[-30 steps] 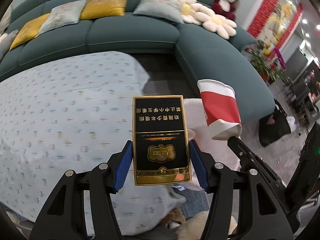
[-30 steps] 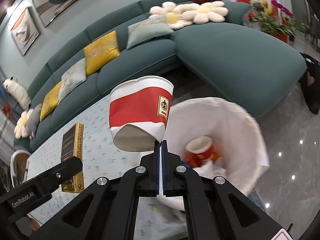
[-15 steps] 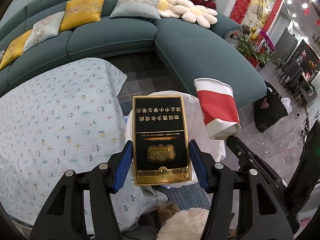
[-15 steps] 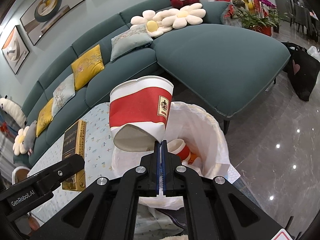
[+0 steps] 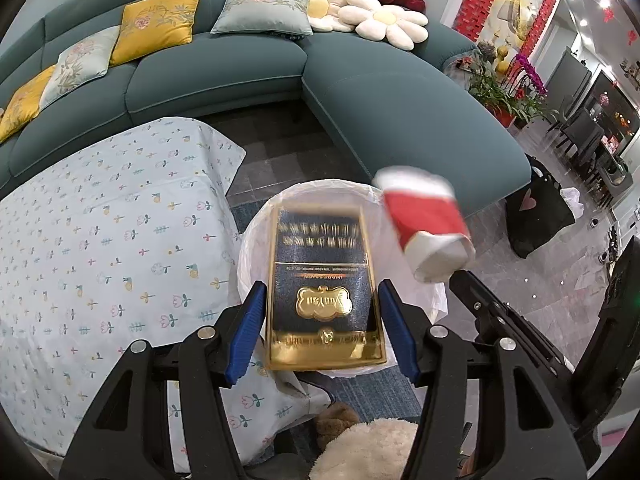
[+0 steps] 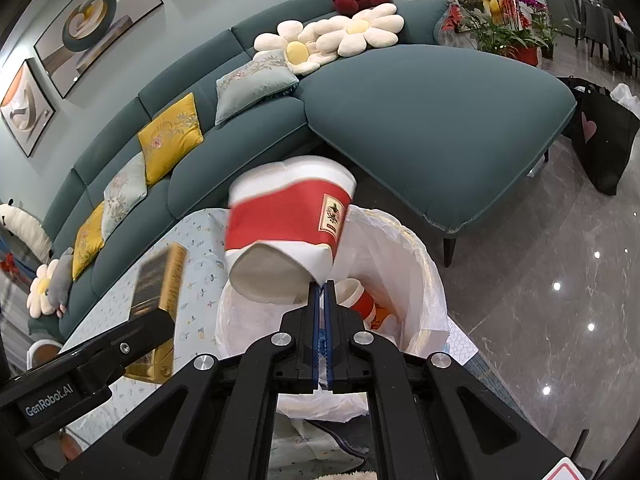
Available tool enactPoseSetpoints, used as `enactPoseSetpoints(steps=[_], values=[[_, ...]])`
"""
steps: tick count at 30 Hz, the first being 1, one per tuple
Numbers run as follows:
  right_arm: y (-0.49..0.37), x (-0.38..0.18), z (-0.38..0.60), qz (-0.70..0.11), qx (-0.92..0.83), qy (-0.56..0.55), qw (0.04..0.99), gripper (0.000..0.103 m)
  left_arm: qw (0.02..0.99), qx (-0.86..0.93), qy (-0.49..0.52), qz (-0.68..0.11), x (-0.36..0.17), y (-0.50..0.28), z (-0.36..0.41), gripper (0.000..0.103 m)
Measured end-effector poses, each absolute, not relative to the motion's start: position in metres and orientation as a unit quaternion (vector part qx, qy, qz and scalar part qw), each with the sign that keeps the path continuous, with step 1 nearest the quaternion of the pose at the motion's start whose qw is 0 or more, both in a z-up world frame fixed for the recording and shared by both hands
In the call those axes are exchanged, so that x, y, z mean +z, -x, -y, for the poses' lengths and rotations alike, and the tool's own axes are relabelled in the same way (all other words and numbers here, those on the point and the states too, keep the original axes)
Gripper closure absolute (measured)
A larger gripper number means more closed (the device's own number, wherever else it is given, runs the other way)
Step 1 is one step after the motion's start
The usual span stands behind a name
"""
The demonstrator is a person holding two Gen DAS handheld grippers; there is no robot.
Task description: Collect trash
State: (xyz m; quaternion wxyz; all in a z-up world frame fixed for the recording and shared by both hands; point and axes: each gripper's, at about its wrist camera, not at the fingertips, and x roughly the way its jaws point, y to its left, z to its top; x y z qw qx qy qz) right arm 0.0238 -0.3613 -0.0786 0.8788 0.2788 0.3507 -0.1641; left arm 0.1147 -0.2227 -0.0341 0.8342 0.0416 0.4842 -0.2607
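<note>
I see a teal corner sofa [image 5: 224,68] with yellow and grey cushions [image 5: 160,24], daisy pillows [image 6: 360,32], framed pictures [image 6: 92,28] on a blue-grey wall, and glossy grey floor [image 6: 560,320].

Bin [image 6: 424,248] just right of table [image 5: 100,240]; cup [image 6: 360,300] in bin; sofa [image 5: 400,92] behind.

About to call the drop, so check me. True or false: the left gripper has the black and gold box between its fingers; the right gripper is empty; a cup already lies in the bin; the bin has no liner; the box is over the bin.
1. Left gripper has the black and gold box between its fingers: true.
2. Right gripper is empty: false, it pinches the red and white paper cup.
3. A cup lies in the bin: true.
4. No liner: false, a white bag lines it.
5. Box over the bin: true.
</note>
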Motion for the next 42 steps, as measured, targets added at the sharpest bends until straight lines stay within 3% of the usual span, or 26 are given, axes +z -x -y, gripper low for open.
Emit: enactPoseSetpoints(steps=[4,13,23,26,33,42], values=[[-0.026,-0.078,0.36,-0.353,-0.163,-0.277,0.879,0.094,0.834,-0.257,-0.036,-0.487,-0.035,-0.116,0.219,0.049],[-0.027,-0.074,0.353,-0.357,-0.161,-0.269,0.88,0.093,0.84,-0.241,-0.029,-0.485,-0.032,-0.116,0.204,0.047],[-0.025,-0.056,0.33,-0.36,-0.155,-0.232,0.89,0.062,0.852,-0.213,-0.029,-0.477,-0.026,-0.107,0.172,0.044],[-0.022,-0.052,0.319,-0.362,-0.147,-0.216,0.894,0.053,0.856,-0.203,-0.03,-0.474,-0.024,-0.104,0.162,0.036],[-0.018,-0.04,0.292,-0.37,-0.144,-0.177,0.9,0.03,0.871,-0.173,-0.044,-0.458,-0.02,-0.095,0.135,0.03],[-0.007,-0.045,0.257,-0.393,-0.14,-0.122,0.901,0.019,0.878,-0.133,-0.043,-0.457,-0.028,-0.084,0.098,0.022]])
